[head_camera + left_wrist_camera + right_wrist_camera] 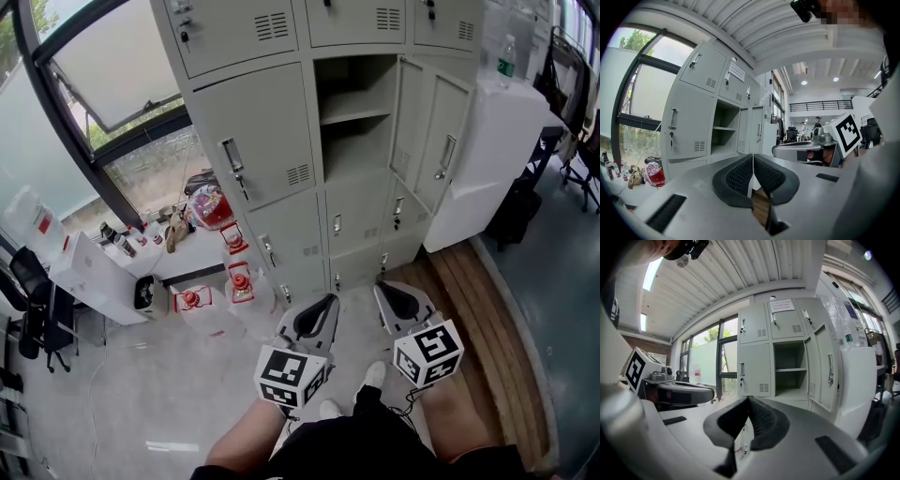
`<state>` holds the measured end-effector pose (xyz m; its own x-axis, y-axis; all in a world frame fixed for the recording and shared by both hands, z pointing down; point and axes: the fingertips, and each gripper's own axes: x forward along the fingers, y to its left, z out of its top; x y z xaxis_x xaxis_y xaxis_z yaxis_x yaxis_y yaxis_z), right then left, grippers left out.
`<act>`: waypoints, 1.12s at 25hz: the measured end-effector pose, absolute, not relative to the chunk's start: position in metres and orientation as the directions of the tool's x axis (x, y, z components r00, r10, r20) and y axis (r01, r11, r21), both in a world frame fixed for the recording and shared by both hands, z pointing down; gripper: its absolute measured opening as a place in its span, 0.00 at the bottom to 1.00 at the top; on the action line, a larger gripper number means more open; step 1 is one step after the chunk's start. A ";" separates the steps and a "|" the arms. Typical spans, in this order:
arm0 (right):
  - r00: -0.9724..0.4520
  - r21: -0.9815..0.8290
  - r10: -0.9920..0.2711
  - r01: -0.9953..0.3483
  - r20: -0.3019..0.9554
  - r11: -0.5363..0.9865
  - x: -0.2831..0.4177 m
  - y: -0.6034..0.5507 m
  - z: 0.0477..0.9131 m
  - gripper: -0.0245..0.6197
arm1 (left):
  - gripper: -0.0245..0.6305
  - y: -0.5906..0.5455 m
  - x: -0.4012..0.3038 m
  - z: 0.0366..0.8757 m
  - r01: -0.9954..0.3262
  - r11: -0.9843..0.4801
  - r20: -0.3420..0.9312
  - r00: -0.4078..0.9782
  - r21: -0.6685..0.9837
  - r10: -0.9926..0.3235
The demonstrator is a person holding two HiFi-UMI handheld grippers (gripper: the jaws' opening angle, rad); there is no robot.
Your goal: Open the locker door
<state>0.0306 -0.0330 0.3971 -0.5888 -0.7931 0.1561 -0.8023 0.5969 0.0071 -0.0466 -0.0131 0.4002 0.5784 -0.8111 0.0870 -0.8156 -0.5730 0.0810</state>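
Note:
The grey locker bank (272, 150) stands ahead of me. One middle compartment (354, 122) is open, with a shelf inside and nothing on it. Its door (427, 141) hangs swung out to the right, handle (446, 156) facing me. My left gripper (317, 305) and right gripper (398, 292) hover side by side low in front of the lockers, well short of them, both shut and holding nothing. In the left gripper view the pads of the left gripper (752, 164) meet, with the open compartment (724, 133) beyond. The right gripper (749, 405) is shut too, facing the open door (829, 373).
Red lanterns (234, 272) and small clutter sit on the floor at the lockers' left foot, by a white box (94, 277). A white cabinet (497, 150) with a bottle (506, 56) on top stands just right of the open door. Wooden flooring (487, 319) runs along the right.

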 end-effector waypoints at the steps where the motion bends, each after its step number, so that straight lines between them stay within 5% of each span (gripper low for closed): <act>1: -0.588 0.005 -0.793 -0.803 0.157 0.596 0.031 -0.033 0.398 0.12 | 0.07 -0.013 -0.046 0.400 -0.814 -0.575 0.088 0.580 0.081 -0.810; 28: -0.575 -0.014 -0.797 -0.812 0.186 0.583 0.031 -0.037 0.412 0.12 | 0.07 -0.024 -0.040 0.407 -0.794 -0.599 0.094 0.607 0.103 -0.789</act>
<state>0.0311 -0.0368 0.4124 -0.5754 -0.7965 0.1858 -0.8120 0.5834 -0.0136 -0.0400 -0.0237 0.4070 0.6070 -0.7891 0.0944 -0.7943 -0.5987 0.1026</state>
